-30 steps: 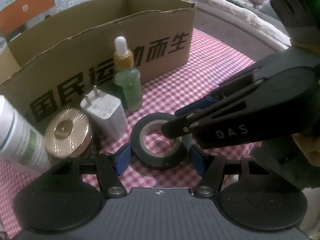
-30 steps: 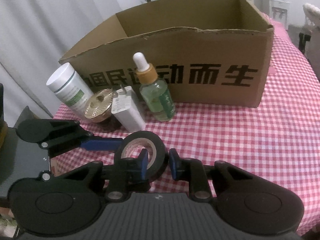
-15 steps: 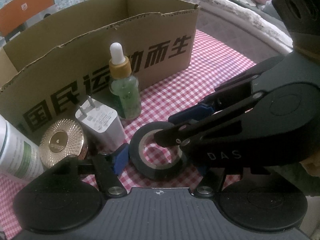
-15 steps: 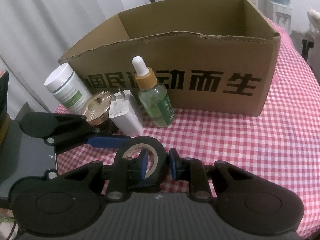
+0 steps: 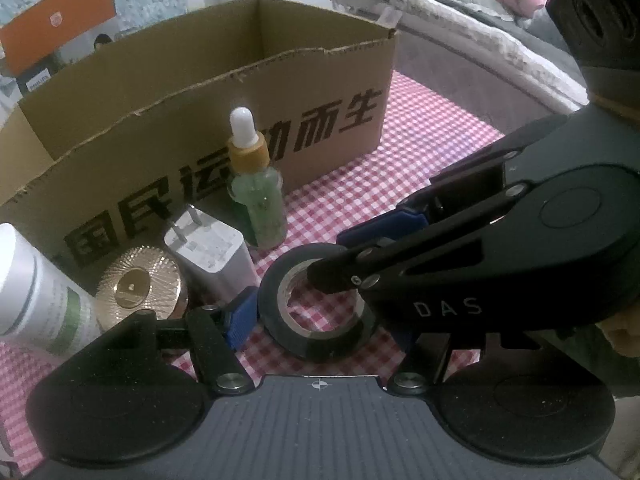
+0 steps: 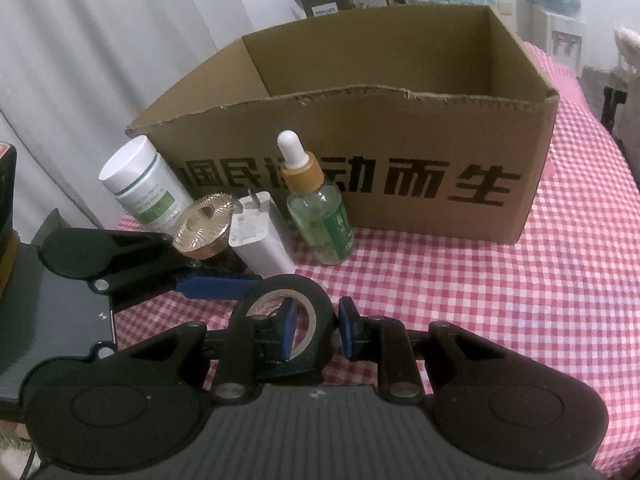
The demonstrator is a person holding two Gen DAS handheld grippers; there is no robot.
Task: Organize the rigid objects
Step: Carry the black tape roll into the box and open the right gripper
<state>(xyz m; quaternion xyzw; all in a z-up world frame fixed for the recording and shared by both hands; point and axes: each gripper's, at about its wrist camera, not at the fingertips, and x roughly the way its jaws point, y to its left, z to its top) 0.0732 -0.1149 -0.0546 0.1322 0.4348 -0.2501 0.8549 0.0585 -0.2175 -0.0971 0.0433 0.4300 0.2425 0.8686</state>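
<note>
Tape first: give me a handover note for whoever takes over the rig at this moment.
Right tongs: shut on the wall of the tape, one pad inside the hole, one outside.
Left tongs: open, straddling the tape.
Dropper bottle, charger, gold jar and white bottle stand in a row in front of the box.
Done: nothing visible in the box; its floor is hidden.
Left: probably move the tape into the box, then the other four.

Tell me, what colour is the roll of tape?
Black, with a pale inner core. The roll of tape shows best in the left wrist view.
</note>
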